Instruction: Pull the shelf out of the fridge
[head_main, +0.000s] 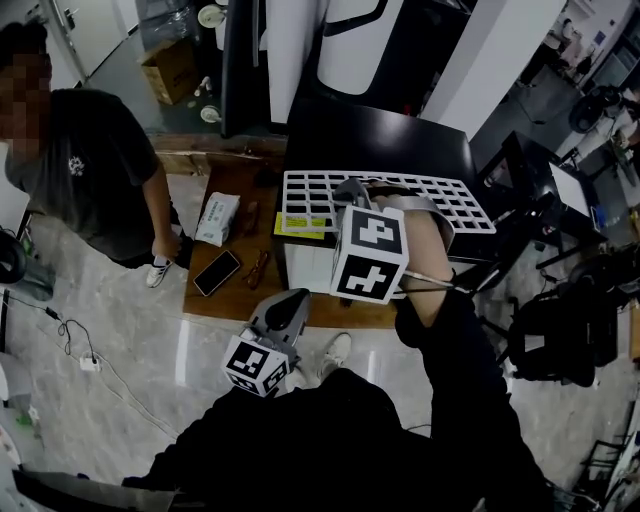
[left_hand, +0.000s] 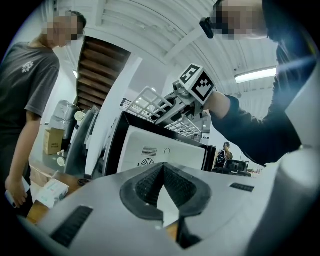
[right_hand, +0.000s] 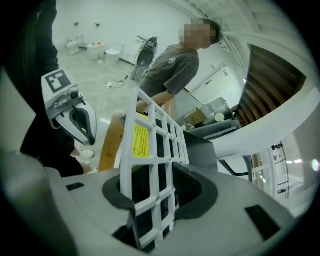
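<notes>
Wooden bench (head_main: 232, 305), centre frame: white plastic grid shelf (head_main: 310, 190) is sitting loose in parted right gripper (right_hand: 160, 192), left gripper (left_hand: 162, 190) closed; may slide off black fridge (head_main: 380, 140).

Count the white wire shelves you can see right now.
1. The white wire shelf rests on top of the fridge, its near edge between the jaws of the right gripper. More may be hidden inside the fridge.

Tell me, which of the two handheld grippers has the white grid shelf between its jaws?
The right gripper: the white shelf stands between its parted jaws. The left gripper, held away from the shelf, has its jaws shut on nothing.
</notes>
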